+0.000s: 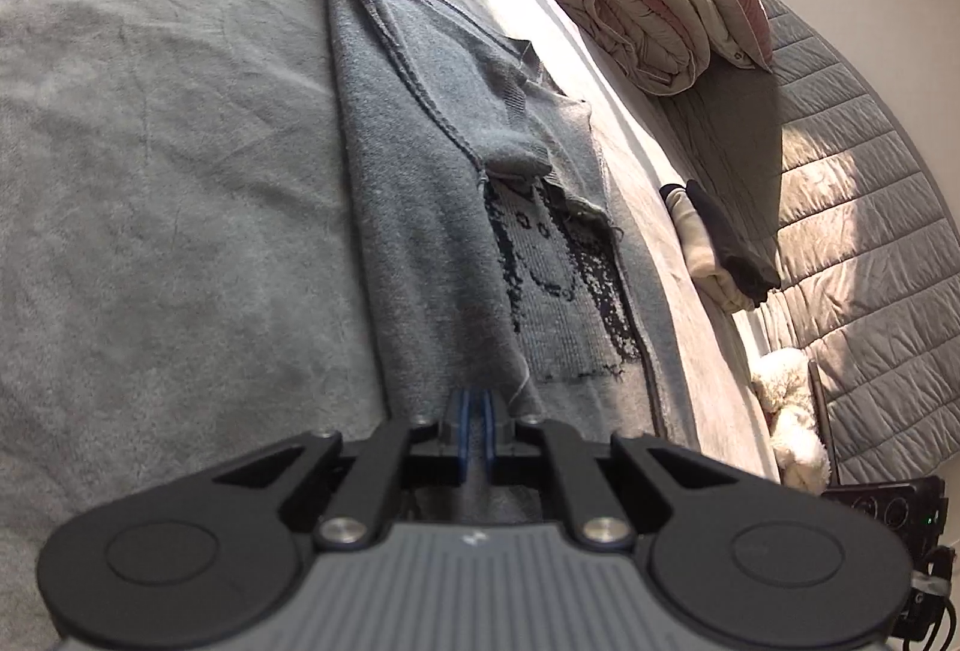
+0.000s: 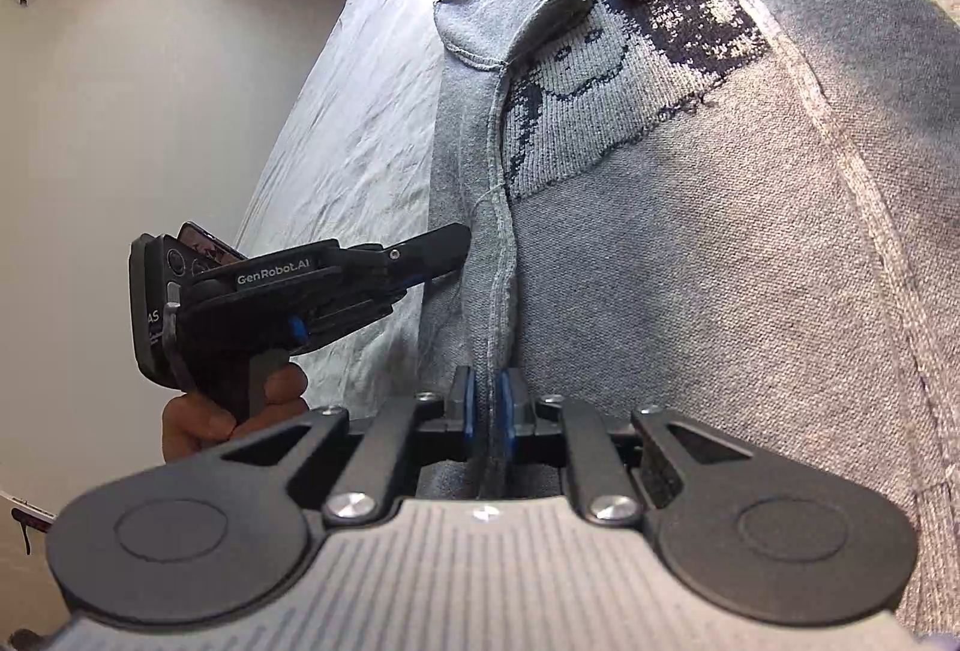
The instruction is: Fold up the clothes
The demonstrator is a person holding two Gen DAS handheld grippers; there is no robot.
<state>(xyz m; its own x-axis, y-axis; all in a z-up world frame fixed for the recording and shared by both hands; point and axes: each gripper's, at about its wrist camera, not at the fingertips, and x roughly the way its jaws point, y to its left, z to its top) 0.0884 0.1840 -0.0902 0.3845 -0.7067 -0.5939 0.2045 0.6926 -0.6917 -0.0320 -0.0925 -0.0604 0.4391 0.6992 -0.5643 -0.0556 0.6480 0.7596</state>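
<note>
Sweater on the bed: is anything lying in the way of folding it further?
Nothing visible does. Both the left hand-held gripper and right hand-held gripper already clamp the sweater; the folded clothes and quilt lie apart from it.

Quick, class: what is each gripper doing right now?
Left gripper: shut on the sweater edge.
Right gripper: shut on the sweater's folded edge.

Daylight, strong, patchy. Left wrist view: sun bands on the quilted mattress (image 1: 852, 207) far right, near-glare on the bed (image 1: 150, 171) edge; folded duvet (image 1: 624, 9) casts a hard shadow. Right wrist view: wall (image 2: 120, 111) washed pale. Fisheye bending, dark corners; near housings soft.
</note>
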